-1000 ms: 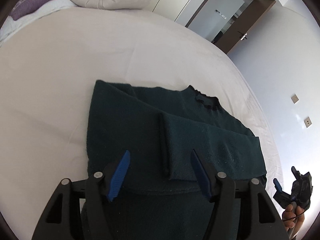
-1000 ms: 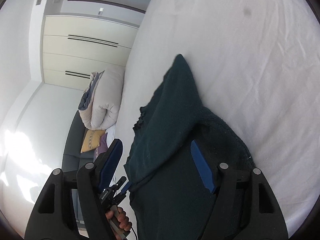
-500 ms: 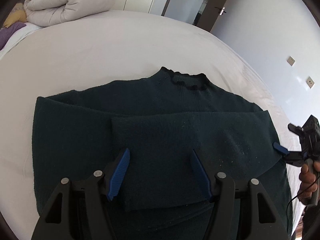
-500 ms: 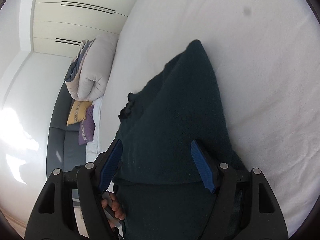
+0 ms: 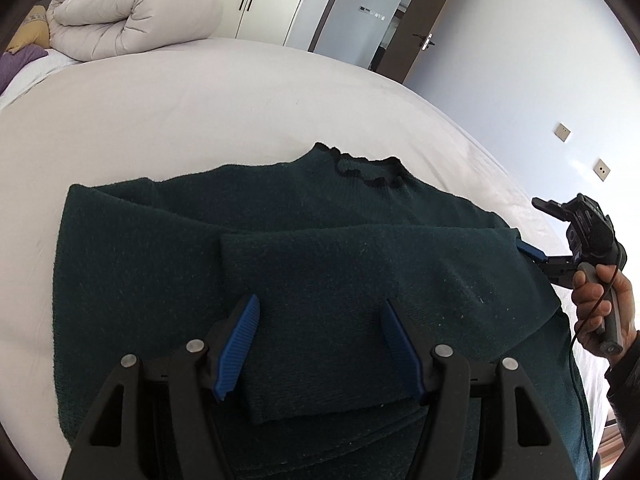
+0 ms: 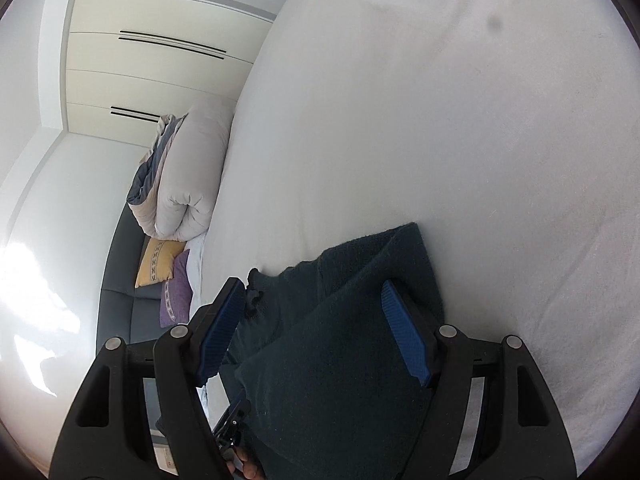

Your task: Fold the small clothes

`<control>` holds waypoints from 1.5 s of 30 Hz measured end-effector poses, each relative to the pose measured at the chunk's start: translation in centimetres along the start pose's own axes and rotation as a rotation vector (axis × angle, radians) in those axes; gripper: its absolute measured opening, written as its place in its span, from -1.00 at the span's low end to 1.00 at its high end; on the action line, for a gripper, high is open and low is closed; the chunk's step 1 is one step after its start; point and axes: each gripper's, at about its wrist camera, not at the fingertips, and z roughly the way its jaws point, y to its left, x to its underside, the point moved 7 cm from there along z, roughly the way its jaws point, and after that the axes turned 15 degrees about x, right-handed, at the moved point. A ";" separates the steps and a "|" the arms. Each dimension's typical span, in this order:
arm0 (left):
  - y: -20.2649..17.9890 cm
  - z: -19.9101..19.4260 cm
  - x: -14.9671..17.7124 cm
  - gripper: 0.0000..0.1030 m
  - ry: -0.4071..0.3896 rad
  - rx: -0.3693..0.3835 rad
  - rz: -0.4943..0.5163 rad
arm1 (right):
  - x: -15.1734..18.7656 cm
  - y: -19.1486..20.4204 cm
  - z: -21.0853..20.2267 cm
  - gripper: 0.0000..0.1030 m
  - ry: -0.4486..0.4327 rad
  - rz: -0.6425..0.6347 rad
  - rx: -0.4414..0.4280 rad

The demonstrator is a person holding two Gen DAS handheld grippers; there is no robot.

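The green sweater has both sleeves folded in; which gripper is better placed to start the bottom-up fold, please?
Probably left: the left gripper hangs open over the sweater near its hem, while the right gripper sits at the side edge.

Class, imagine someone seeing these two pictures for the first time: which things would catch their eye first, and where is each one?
The dark green sweater dominates, spread on the white bed with a sleeve folded across its front and its frilled collar at the far edge. The left gripper hangs open above that sleeve, blue fingers wide apart. A rolled beige duvet sits at the bed's far left corner.
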 end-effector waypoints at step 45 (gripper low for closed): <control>-0.2 -23.9 20.1 0.59 -0.023 -0.066 -0.292 | 35.4 -11.1 -26.5 0.36 -0.062 -0.230 0.138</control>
